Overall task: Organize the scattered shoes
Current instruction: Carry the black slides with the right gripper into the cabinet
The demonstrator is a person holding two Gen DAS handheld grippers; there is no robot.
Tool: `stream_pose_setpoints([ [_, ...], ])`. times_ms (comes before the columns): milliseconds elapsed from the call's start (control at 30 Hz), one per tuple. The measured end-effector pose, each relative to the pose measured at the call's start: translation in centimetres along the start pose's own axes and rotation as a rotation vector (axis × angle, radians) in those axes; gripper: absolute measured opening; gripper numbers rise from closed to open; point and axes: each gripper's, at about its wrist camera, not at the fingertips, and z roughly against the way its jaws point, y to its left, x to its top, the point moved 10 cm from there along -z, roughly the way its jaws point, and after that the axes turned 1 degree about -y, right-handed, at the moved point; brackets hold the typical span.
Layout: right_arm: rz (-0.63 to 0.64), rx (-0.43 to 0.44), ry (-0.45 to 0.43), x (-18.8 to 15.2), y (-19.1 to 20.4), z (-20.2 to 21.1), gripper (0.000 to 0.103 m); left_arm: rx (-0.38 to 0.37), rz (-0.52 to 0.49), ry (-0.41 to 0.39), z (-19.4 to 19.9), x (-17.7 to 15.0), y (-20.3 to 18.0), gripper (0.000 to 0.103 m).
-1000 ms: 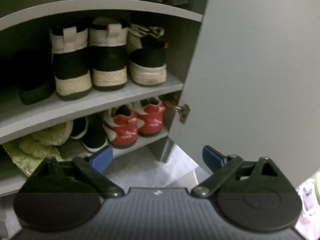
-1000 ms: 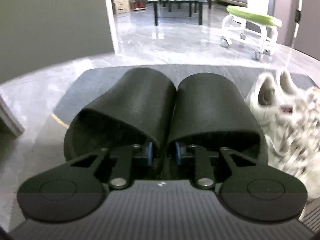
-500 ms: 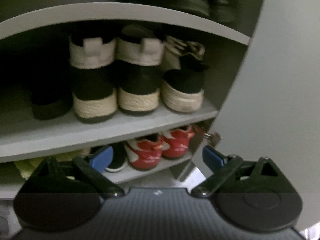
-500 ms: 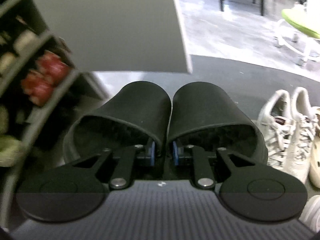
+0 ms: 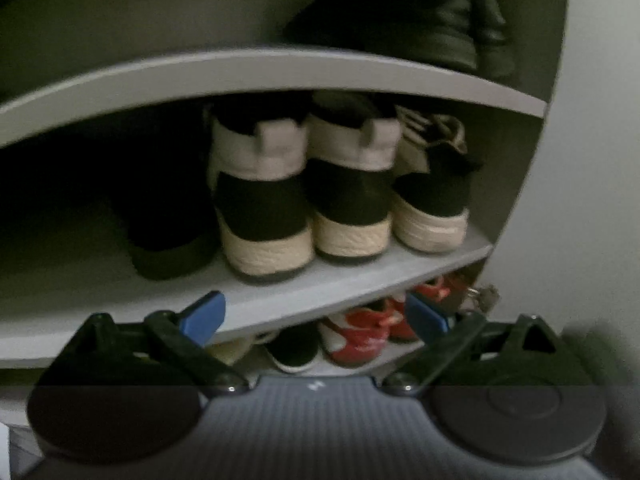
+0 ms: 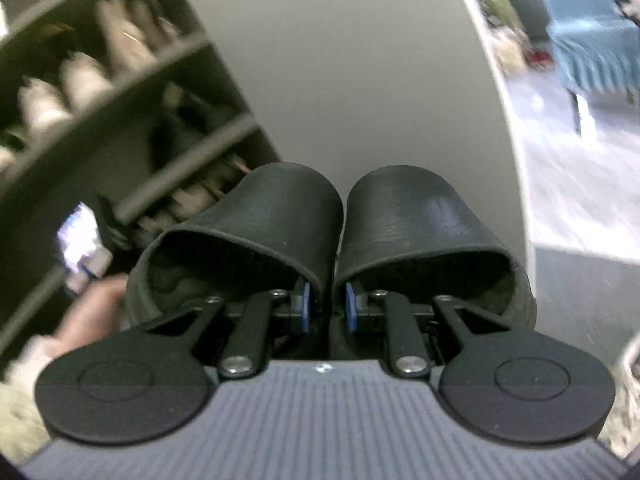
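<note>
Three shoes (image 5: 344, 200) are lined up on the middle shelf (image 5: 280, 300), heels outward. A pair of sneakers (image 5: 360, 332) is set on the shelf below, beside the door (image 5: 592, 160).

no readable text, labels or brands anywhere

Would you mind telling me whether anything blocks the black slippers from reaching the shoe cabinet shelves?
Nothing visible blocks them. The right claw holds the black slippers facing the cabinet door, which stands open; the shelves lie left, already crowded with shoes.

Left tongs (image 5: 316, 316) gape wide and empty; right tongs (image 6: 327, 306) are pinched nearly together.
</note>
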Motion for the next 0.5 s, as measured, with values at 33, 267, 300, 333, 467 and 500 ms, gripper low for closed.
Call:
stream_pose_setpoints([
  [33, 0.020, 0.029, -0.013, 0.8, 0.9, -0.1, 0.020, 0.009, 0.019, -0.012, 0.3, 0.2, 0.5, 0.097],
  [267, 0.158, 0.236, -0.101, 6.5, 7.5, -0.4, 0.020, 0.016, 0.041, -0.003, 1.1, 0.2, 1.8, 0.098],
  [300, 0.178, 0.265, -0.113, 7.3, 8.4, -0.4, 0.020, 0.014, 0.053, 0.007, 1.2, 0.2, 2.0, 0.098],
  [333, 0.198, 0.294, -0.126, 8.1, 9.4, -0.4, 0.020, 0.012, 0.065, 0.017, 1.3, 0.1, 2.2, 0.098],
  [467, 0.300, 0.406, -0.142, 11.8, 14.0, 1.2, 0.020, 0.019, 0.105, 0.030, 1.8, -0.3, 3.1, 0.098],
  [500, 0.333, 0.430, -0.139, 12.0, 15.1, 0.7, 0.020, 0.026, 0.126, 0.032, 1.8, -0.4, 3.5, 0.098],
])
